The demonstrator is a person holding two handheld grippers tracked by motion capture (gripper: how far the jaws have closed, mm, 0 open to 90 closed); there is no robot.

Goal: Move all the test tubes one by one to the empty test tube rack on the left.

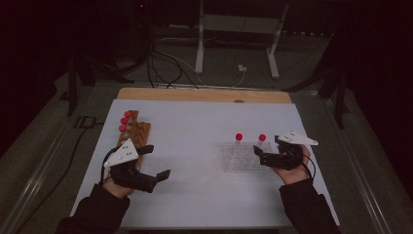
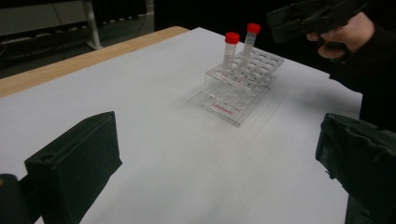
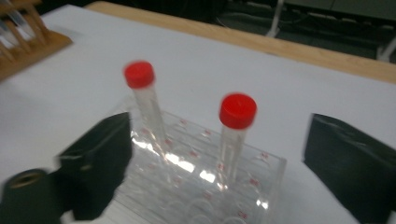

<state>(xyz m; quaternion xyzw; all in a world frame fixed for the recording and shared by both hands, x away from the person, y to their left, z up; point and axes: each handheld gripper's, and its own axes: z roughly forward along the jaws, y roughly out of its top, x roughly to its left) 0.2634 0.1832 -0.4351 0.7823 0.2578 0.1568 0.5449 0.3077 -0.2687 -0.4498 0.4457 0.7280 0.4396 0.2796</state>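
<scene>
Two clear tubes with red caps are seen standing upright in a transparent rack (image 1: 242, 157) on the right half of the white table sheet (image 1: 195, 131), both in the rack's far row; the left tube (image 1: 238, 139) and the right tube (image 1: 262, 139) are set apart by a few empty wells. In the right gripper view the rack (image 3: 261, 186) lies directly ahead, with the left tube (image 3: 145, 107) and the right tube (image 3: 234, 135) rising between the two black jaws, which stand wide apart and press on neither tube; the picture is slightly blurred. The right gripper (image 1: 265, 152) is held just beside the rack's right edge, near the right tube, with its jaws pointed toward the rack, and no contact with tube or rack can be made out. The left gripper (image 1: 158, 161) is held well apart from the rack, over bare sheet on the left half of the table, with its jaws spread and nothing between them. In the left gripper view the rack (image 2: 243, 88) and both tubes are seen farther off, with the right gripper (image 2: 299, 18) above and beyond them in a person's hand (image 2: 348, 35). At the left edge of the sheet, just behind the left gripper, a wooden rack (image 1: 136, 131) is shown carrying further red-capped tubes (image 1: 124, 120). Beyond the sheet, a strip of the wooden tabletop (image 1: 204, 95) is left uncovered
</scene>
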